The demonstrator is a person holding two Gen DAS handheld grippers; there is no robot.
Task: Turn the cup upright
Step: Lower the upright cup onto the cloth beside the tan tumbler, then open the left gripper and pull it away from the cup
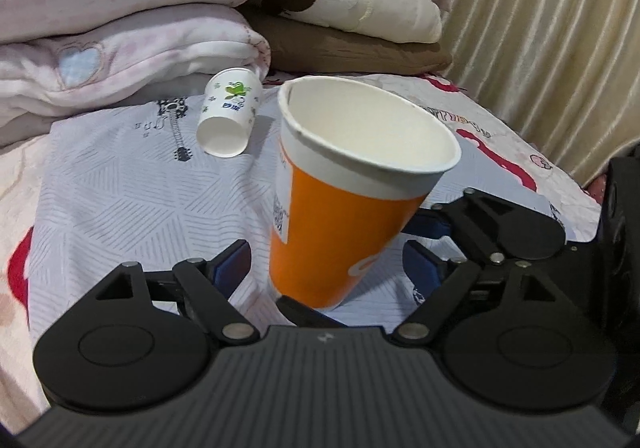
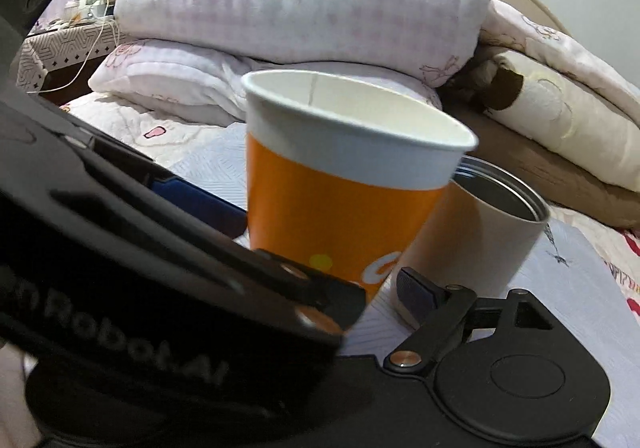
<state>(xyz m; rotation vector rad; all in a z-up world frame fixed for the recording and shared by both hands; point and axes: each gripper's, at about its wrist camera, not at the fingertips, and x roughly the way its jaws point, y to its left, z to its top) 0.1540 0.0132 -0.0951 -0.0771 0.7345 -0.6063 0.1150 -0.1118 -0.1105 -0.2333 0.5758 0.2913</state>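
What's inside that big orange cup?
Nothing shows inside the orange cup: only bare white inner wall below its rim in both views. Its bottom is hidden by the near wall, so I cannot rule out something lying there.

The orange cup (image 1: 340, 216) — a paper cup with a white band under its rolled rim, a white inside and a printed code label on its side — stands mouth up on the pale patterned cloth, leaning a little in both views. It looks empty — from the right wrist view (image 2: 340, 208) the same orange wall shows white lettering low down.
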